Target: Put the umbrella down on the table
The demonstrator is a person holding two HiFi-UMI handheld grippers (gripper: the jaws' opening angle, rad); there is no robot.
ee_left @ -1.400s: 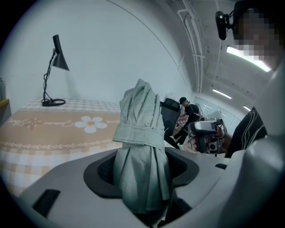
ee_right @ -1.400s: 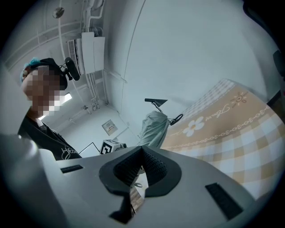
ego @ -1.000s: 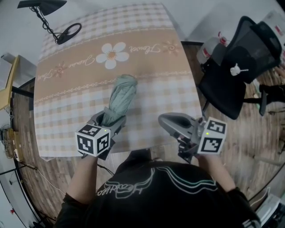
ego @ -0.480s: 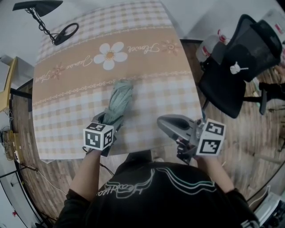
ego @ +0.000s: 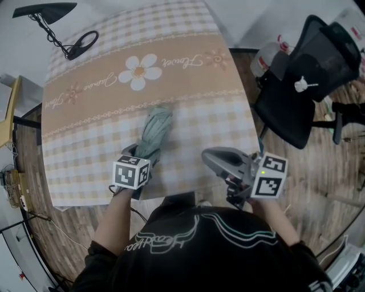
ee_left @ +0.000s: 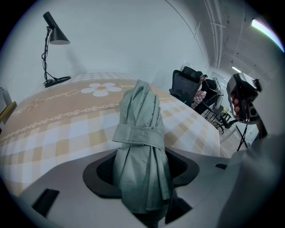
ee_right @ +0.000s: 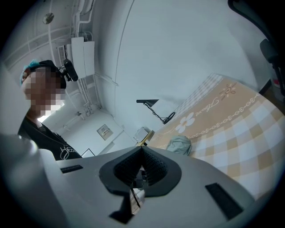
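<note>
- Lamp (ego: 54, 17) stands at the far left corner of the desk (ego: 199, 114), well apart from the work, so the middle of the checked cloth is free as a landing spot.
- Left gripper (ee_left: 142, 171) grips the folded green umbrella (ego: 154, 131) at its near end. The bundle's bulk spreads its jaws wide. The gripper tilts downward, so the umbrella's far end leads toward the cloth.
- Umbrella, bound shut by its strap (ee_left: 138, 136), reaches from the desk's near edge toward the daisy print (ego: 138, 71). Its far end sits on the cloth or just above it, and no view confirms contact. By the look of it, the lowering is nearly done, with laying it flat and the release yet to come.
- Right gripper (ego: 212, 158) has its jaws pressed together on nothing. It is held level over the desk's near edge, off to the umbrella's right. It appears to be parked out of the way, since one gripper is enough for this load.
- Office chair (ego: 308, 85) stands on the floor past the desk's right edge and plays no part.
</note>
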